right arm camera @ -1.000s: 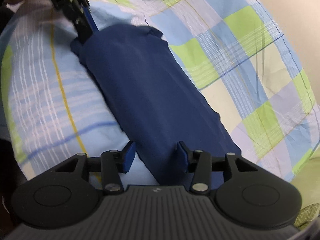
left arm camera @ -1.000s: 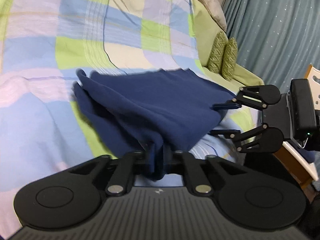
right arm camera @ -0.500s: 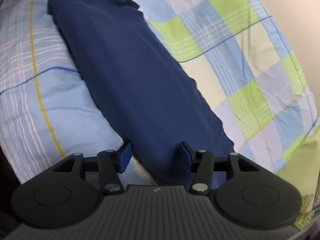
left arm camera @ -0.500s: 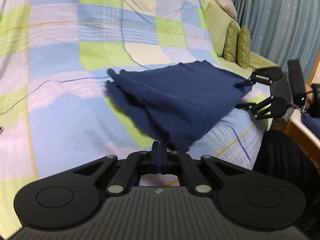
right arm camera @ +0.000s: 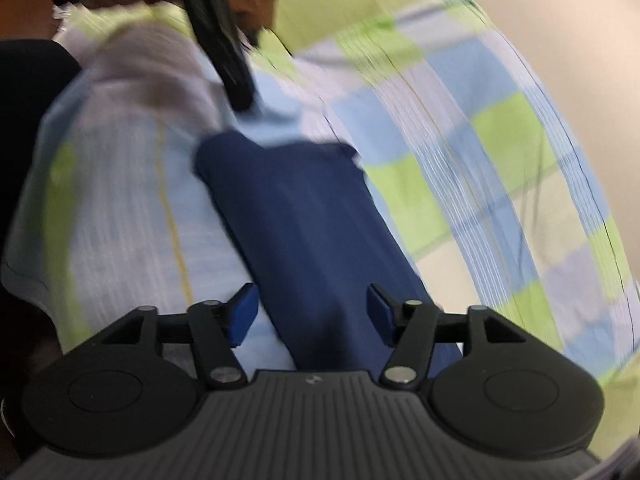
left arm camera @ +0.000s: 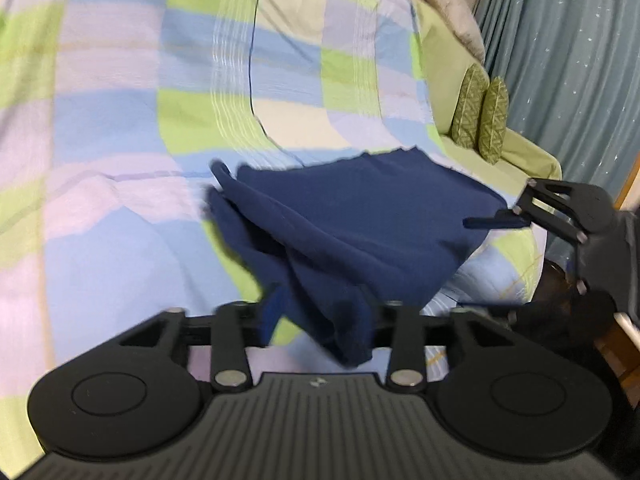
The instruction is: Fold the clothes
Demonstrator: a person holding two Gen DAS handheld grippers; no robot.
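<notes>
Bed: checked blanket (left arm camera: 120, 128)
Left gripper (left arm camera: 318, 316): wide apart, blue cloth (left arm camera: 352, 220) between
Right gripper (right arm camera: 312, 310): wide apart
Blur: right view

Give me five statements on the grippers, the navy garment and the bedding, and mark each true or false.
1. The navy blue cloth garment lies on a checked blue, green and lilac bedspread. True.
2. The left gripper is open, with a fold of garment between its fingers. True.
3. The right gripper is clamped shut. False: its blue pads stand apart on either side of the cloth.
4. Two green patterned cushions stand near the teal curtain. True.
5. The garment is red. False: navy.
</notes>
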